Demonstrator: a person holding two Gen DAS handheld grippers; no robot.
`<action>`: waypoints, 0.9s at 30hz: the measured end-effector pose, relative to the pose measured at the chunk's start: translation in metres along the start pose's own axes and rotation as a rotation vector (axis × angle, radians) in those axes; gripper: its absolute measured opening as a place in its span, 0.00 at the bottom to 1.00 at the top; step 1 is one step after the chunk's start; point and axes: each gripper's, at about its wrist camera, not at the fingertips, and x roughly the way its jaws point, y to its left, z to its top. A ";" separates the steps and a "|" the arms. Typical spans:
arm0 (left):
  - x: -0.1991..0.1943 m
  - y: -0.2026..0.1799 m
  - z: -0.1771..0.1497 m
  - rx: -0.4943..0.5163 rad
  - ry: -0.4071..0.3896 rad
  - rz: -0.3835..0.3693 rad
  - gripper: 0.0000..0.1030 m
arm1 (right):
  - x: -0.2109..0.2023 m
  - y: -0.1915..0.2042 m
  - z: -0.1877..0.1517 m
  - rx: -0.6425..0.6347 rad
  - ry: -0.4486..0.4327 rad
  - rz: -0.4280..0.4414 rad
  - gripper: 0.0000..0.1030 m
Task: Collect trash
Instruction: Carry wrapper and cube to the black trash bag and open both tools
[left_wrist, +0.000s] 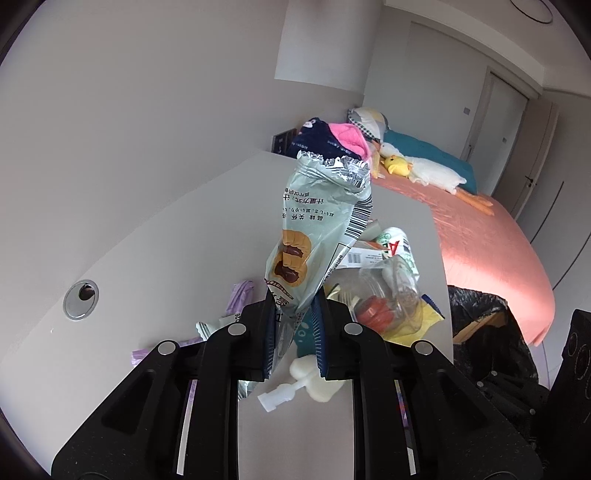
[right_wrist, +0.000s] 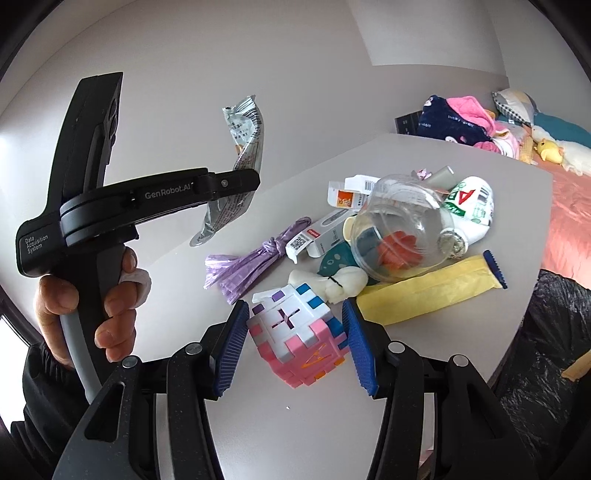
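Left wrist view shows the left gripper (left_wrist: 293, 325) pinching a crinkled foil snack wrapper (left_wrist: 317, 221), while the right gripper (right_wrist: 293, 347), jaws spread, straddles a pink-white block cube (right_wrist: 299, 332) beside "GenRobot.AI" lettering.

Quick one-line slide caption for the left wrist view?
Left hand-held gripper lifts a snack wrapper above the cluttered table.
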 end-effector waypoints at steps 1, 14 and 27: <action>-0.001 -0.006 0.000 0.008 -0.001 0.000 0.16 | -0.005 -0.003 0.000 0.005 -0.008 -0.005 0.52; 0.007 -0.083 -0.003 0.069 0.019 -0.080 0.17 | -0.066 -0.054 -0.011 0.078 -0.090 -0.091 0.52; 0.029 -0.155 -0.006 0.153 0.055 -0.180 0.17 | -0.117 -0.104 -0.024 0.157 -0.160 -0.187 0.52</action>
